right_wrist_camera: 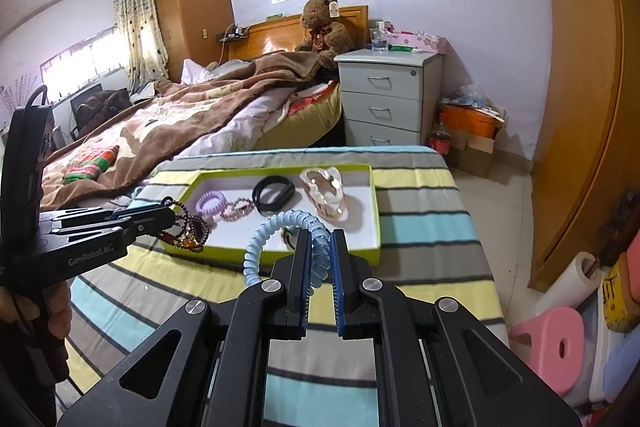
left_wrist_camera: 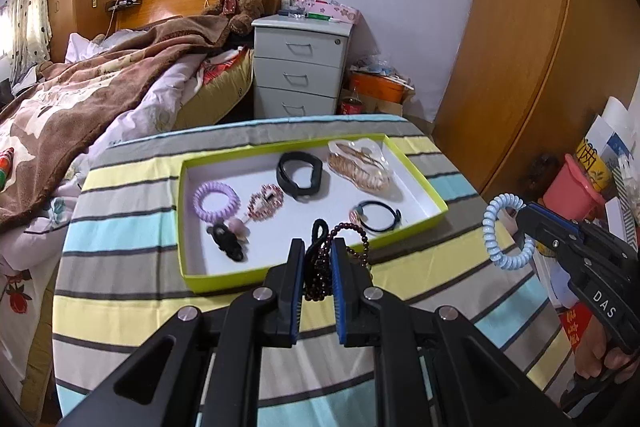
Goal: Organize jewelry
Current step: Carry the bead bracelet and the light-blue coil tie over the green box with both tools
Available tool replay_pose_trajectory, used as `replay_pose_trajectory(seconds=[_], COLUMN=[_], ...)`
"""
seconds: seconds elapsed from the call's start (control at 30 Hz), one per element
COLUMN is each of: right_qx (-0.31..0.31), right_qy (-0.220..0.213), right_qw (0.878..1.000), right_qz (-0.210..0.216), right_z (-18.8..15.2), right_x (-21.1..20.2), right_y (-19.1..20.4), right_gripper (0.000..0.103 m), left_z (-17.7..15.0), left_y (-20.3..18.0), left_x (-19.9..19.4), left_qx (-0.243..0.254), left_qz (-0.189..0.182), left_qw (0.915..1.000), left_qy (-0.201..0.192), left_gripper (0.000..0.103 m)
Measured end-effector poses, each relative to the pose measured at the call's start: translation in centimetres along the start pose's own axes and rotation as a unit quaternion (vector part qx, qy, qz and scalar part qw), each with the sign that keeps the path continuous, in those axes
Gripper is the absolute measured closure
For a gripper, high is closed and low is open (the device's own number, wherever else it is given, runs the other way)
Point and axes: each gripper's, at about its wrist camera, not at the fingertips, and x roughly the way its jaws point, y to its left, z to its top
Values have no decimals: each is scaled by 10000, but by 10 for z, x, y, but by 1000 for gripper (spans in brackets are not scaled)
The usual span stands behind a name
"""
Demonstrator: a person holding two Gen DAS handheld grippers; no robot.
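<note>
A lime-edged white tray [left_wrist_camera: 420,171] lies on the striped table. In it are a purple coil hair tie [left_wrist_camera: 216,201], a pink rhinestone clip [left_wrist_camera: 266,205], a black band [left_wrist_camera: 300,173], a bagged gold piece [left_wrist_camera: 360,167], a black hair tie [left_wrist_camera: 380,217] and a black clip [left_wrist_camera: 228,241]. My left gripper [left_wrist_camera: 317,247] is shut on a dark beaded bracelet [left_wrist_camera: 352,231] above the tray's near edge. My right gripper [right_wrist_camera: 319,241] is shut on a light blue coil hair tie [right_wrist_camera: 272,231], held near the tray's near edge [right_wrist_camera: 280,253]; it also shows in the left wrist view [left_wrist_camera: 506,231].
The striped table [left_wrist_camera: 132,307] stands beside a bed with a brown blanket [left_wrist_camera: 80,95]. A grey drawer unit [left_wrist_camera: 300,67] stands behind the table. Wooden wardrobes [left_wrist_camera: 532,27] and cluttered storage with a pink stool [right_wrist_camera: 552,343] are on the right.
</note>
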Motion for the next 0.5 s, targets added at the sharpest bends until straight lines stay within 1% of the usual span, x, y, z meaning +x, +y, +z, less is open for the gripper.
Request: replay_pose_trajectory(seconds=[0.2, 0.5], right_qx=[-86, -102], right_qy=[-32, 132], right_qw=[9999, 9997], right_qz=[84, 191], right_z=[14, 25], right_x=[12, 45], right_y=[9, 19], right_gripper=[94, 94], left_z=[15, 35], left_y=[13, 34], left_x=[3, 18], left_qx=[-83, -304], left_qz=[18, 21], left_qw=[9999, 9995], left_qy=[-76, -115], left_gripper=[89, 89])
